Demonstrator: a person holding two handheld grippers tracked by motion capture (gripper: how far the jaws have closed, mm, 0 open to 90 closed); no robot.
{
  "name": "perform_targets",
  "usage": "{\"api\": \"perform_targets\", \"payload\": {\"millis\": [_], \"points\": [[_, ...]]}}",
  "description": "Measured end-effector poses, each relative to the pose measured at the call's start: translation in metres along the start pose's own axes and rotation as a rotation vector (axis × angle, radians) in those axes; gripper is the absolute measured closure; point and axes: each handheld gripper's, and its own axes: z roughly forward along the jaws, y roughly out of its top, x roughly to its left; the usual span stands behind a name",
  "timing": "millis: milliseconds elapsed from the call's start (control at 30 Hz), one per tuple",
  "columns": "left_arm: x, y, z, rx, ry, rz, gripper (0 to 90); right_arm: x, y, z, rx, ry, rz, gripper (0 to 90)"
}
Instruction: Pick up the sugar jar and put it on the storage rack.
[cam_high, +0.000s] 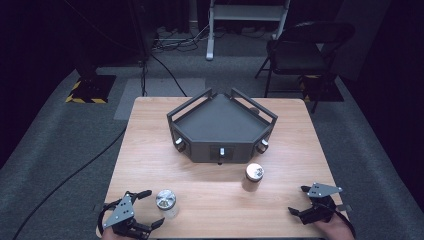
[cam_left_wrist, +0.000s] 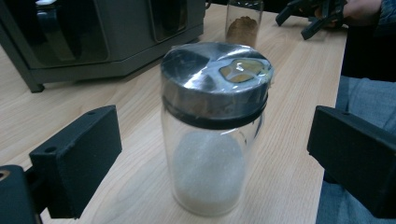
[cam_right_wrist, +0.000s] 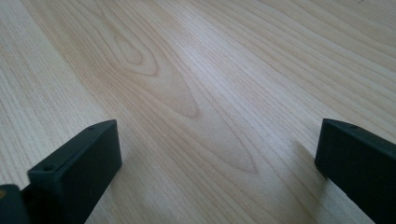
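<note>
The wooden desk carries a dark, angular metal tray near its far edge, its front face set with small knobs. Two glass jars stand on the bare wood between that tray and the near edge.

The jar in hand is the salt jar, a clear glass cylinder standing upright near the near left corner of the desk. Its long axis is vertical. It lies directly ahead of the left gripper, between that gripper's two jaws, and the left hand is plainly the nearer of the two. In the left gripper view the salt jar sits centred between the black jaws, with visible gaps of wood on both sides; the pads are not touching the glass. The left gripper is therefore spread around the jar, not yet pinching it. In my judgement the coming move is a straight close on the glass body below the lid.

The jar has a shiny metal lid with a dark band beneath, covered in what looks like clear film. White granules fill roughly its lower half.

The second jar, holding brown powder, stands just in front of the tray, right of centre.

The right gripper rests at the near right corner, well apart from both jars, jaws spread over bare wood.
</note>
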Motion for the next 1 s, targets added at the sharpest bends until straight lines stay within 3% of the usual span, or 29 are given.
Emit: {"api": "perform_targets", "payload": {"millis": [167, 300, 367, 467, 633, 1000], "points": [[0.001, -0.008, 0.014, -0.035, -0.018, -0.006, 7.9, 0.0, 0.0, 0.0, 0.0, -0.005, 0.005, 0.2], [0.002, -0.009, 0.022, -0.033, -0.019, -0.016, 8.9, 0.001, 0.0, 0.0, 0.0, -0.007, 0.007, 0.2], [0.004, -0.01, 0.026, -0.025, -0.033, -0.024, 13.7, 0.002, 0.0, 0.0, 0.0, -0.01, 0.009, 0.2], [0.001, -0.013, 0.031, -0.019, -0.018, -0.015, 17.1, 0.002, 0.0, 0.0, 0.0, -0.011, 0.011, 0.3], [0.001, -0.015, 0.033, -0.026, 0.007, -0.043, 27.9, 0.003, 0.0, 0.0, -0.001, -0.013, 0.013, 0.3], [-0.004, -0.015, 0.033, -0.016, 0.025, -0.041, 29.8, 0.003, -0.001, -0.001, 0.0, -0.015, 0.016, 0.3]]}}
